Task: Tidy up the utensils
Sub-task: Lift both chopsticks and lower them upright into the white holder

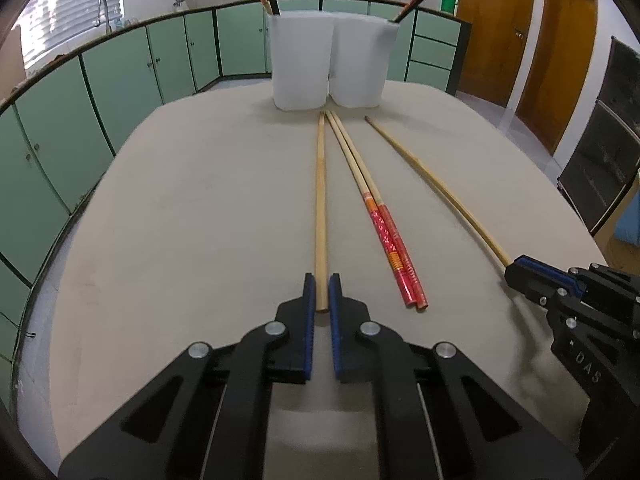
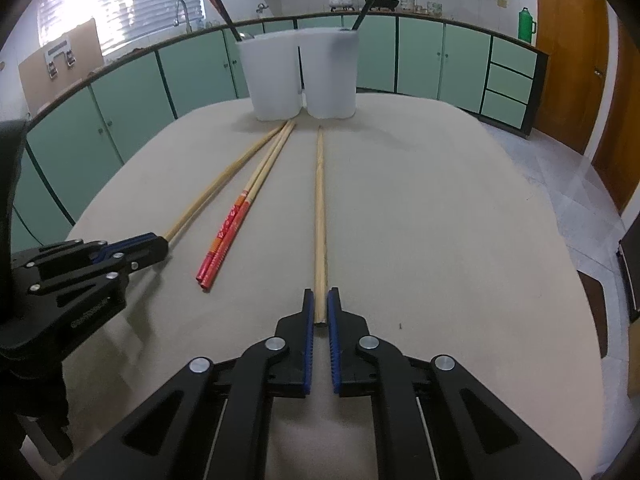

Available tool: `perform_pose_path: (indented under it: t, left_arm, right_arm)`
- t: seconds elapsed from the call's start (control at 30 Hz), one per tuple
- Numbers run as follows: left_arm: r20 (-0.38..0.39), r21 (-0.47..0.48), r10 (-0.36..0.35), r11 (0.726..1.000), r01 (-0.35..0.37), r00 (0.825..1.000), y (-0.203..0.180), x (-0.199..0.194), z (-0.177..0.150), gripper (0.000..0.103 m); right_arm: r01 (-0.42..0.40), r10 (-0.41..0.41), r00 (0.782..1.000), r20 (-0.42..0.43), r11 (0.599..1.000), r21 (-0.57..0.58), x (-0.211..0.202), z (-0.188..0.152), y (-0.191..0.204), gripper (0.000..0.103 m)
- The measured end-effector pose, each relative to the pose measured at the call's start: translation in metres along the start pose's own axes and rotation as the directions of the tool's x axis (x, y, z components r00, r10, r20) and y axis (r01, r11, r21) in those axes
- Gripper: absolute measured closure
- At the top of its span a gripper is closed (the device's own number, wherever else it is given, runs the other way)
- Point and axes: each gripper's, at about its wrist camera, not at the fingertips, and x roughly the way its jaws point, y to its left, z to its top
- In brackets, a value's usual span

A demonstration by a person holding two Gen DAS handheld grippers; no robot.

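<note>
1. beige bench [image 1: 180, 220] fills both views, its cloth bare apart from the utensils.
2. low centre of the left wrist view, the left gripper [image 1: 322, 292] is closed on the near end of a plain chopstick [image 1: 321, 200], likely so it can be lifted by its thick end.
3. low centre of the right wrist view, the right gripper [image 2: 320, 306] pinches the other plain chopstick [image 2: 319, 208] likewise.
4. between them a red-handled pair [image 1: 384, 236] lies untouched.
5. farther up, two white holders [image 1: 304, 64] already hold dark chopsticks.
6. behind, green cabinets [image 1: 120, 80] and wooden doors [image 1: 496, 28].
</note>
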Motion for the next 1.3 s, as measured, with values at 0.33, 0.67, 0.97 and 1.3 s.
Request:
perform_pose_path:
  t: [0.33, 0.67, 0.97, 1.3]
  left_arm:
    - [0.114, 0.013, 0.013, 1.000, -0.014, 0.993, 0.007, -0.046, 0.021, 0.097]
    - [0.247, 0.016, -0.006, 1.000, 0.002, 0.969, 0.014, -0.090, 0.058, 0.097]
    - [0.326, 0.033, -0.036, 0.999, 0.026, 0.945, 0.016, -0.116, 0.097, 0.097]
    - [0.344, 0.060, -0.092, 0.995, 0.075, 0.934, 0.015, -0.124, 0.121, 0.097]
  right_arm:
    - [-0.005, 0.005, 0.996, 0.094, 1.000, 0.002, -0.036, 0.024, -0.005, 0.096]
    - [-0.037, 0.035, 0.979, 0.201, 0.999, 0.007, -0.078, 0.065, -0.010, 0.096]
    - [-0.078, 0.080, 0.960, 0.268, 0.997, -0.016, -0.108, 0.116, -0.009, 0.096]
    - [-0.152, 0.156, 0.955, 0.251, 0.988, -0.034, -0.111, 0.160, -0.009, 0.097]
